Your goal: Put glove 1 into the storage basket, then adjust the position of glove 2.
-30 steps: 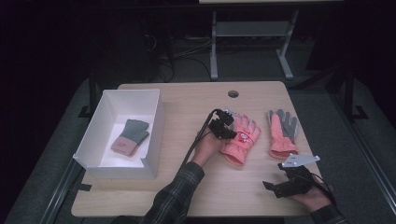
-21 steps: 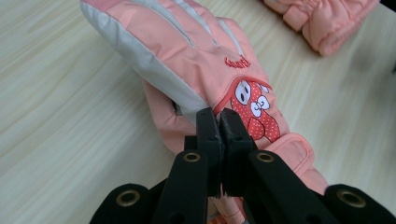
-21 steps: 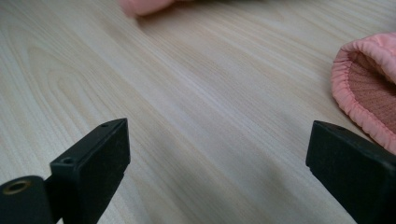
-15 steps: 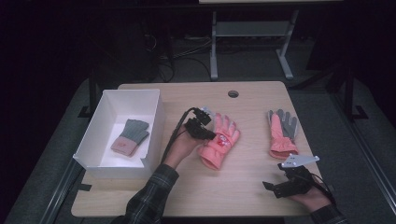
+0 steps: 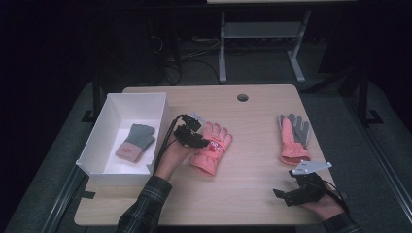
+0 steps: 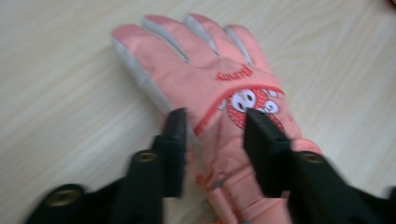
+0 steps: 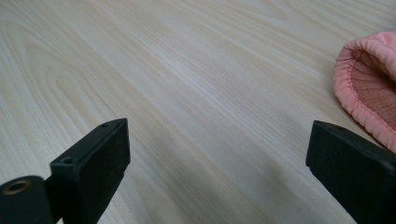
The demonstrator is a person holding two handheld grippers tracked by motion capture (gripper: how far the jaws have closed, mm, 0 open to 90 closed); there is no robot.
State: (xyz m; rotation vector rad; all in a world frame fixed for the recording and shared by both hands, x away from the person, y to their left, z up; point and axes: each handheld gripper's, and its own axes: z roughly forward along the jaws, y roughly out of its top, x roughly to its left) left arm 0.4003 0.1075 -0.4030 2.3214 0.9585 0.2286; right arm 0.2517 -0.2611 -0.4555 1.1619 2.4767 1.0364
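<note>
Left hand-held gripper [image 6: 212, 135] clamped narrow on the pink ski glove [image 6: 219, 88], near its cuff. Glove has been dragged left along the bench [image 5: 252, 194] since the earlier frames; it now lies just beside the white box [image 5: 92, 145]. Right hand-held gripper [image 5: 284, 194] unmoved, jaws wide, holding nothing, well apart from the box.
</note>
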